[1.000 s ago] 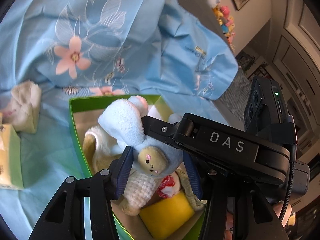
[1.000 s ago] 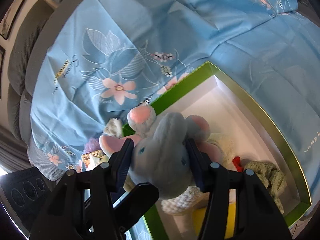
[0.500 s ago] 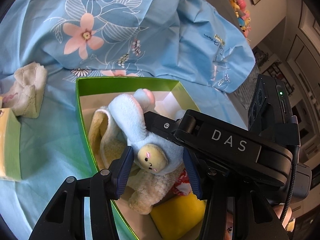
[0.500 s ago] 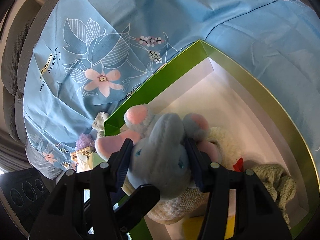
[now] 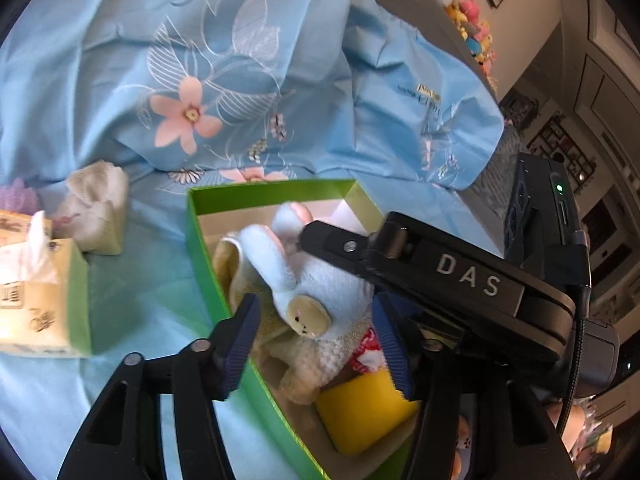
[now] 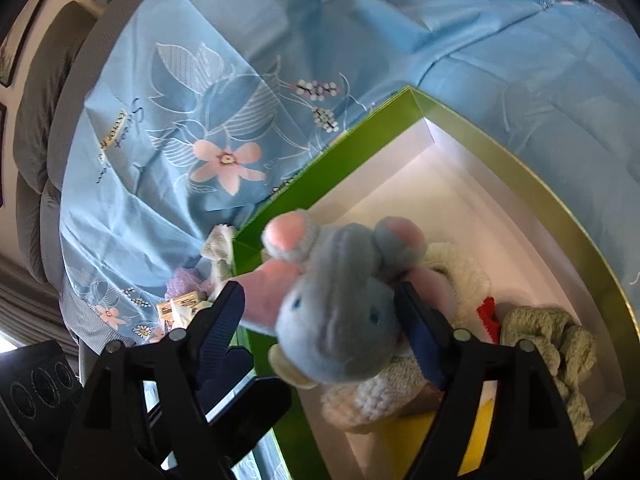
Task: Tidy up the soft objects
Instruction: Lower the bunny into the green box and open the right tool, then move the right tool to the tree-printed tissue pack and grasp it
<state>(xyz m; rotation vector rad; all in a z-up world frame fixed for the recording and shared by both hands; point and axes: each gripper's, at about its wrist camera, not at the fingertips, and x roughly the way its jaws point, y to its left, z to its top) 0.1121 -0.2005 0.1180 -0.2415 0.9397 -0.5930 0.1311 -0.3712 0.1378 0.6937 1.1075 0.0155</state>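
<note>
In the left wrist view, the left tool (image 5: 314, 344) sits nearest, its jaws opening; the blue pads stand clear on either side of a small plush doll in a blue bunny hood (image 5: 310, 300), which lies between them without being pressed. Below it in the green box (image 5: 208, 248) are a cream knitted plush (image 5: 320, 360), a bit of red-and-white fabric (image 5: 366, 350) and a yellow block (image 5: 360, 412). The black body of the right tool crosses the box from the right. To the left of the box stands a tissue box (image 5: 44, 300), apart from it on the blue floral sheet (image 5: 240, 80); beyond that lie a folded white cloth (image 5: 96, 212) and a scrap of purple knit (image 5: 18, 198). Far off, coloured plush toys (image 5: 468, 12) sit on a ledge.

In the right wrist view, the right tool (image 6: 320, 328) has its jaws opening as well. A grey-blue plush mouse with pink ears (image 6: 340, 312) is between them; the left pad is clear of it, and whether the right pad touches cannot be told. Behind it in the box are the cream plush and a sage-green knitted cloth (image 6: 556, 344).
</note>
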